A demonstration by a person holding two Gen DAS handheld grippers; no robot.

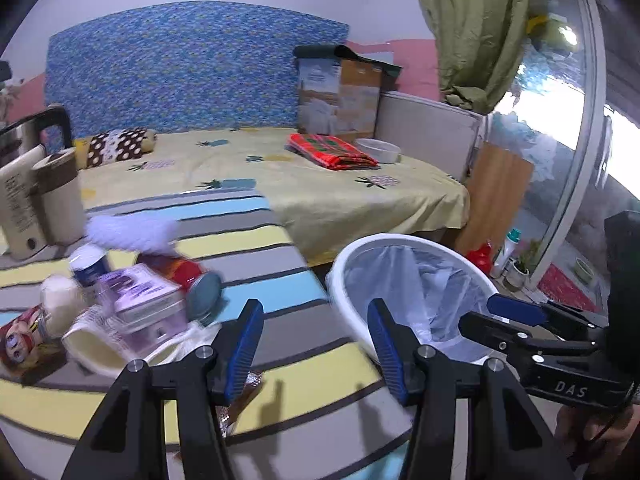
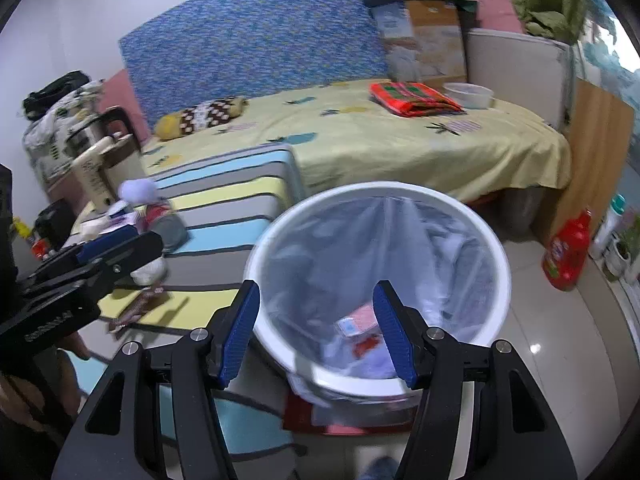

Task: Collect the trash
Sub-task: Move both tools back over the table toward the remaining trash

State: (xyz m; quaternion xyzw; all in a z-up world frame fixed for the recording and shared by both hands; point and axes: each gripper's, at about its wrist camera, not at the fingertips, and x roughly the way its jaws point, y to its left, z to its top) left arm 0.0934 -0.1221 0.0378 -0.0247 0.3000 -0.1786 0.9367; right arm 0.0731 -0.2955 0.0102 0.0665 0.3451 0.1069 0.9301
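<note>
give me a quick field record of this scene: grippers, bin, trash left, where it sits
left gripper: open, empty, over the striped table
right gripper: open, empty, above the bin
bin: white, clear liner, some wrappers at the bottom
trash left: pile of packets and containers on the table; one wrapper near its edge
bin place: on the floor beside the table

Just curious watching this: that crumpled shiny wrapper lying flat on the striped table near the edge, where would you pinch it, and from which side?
Pinch the crumpled silvery-brown foil wrapper at its raised, creased end, coming from above with the left hand-held gripper, which hangs open beside it. It lies flat and thin on the striped tablecloth, so a sideways approach would probably just push it along.
</note>
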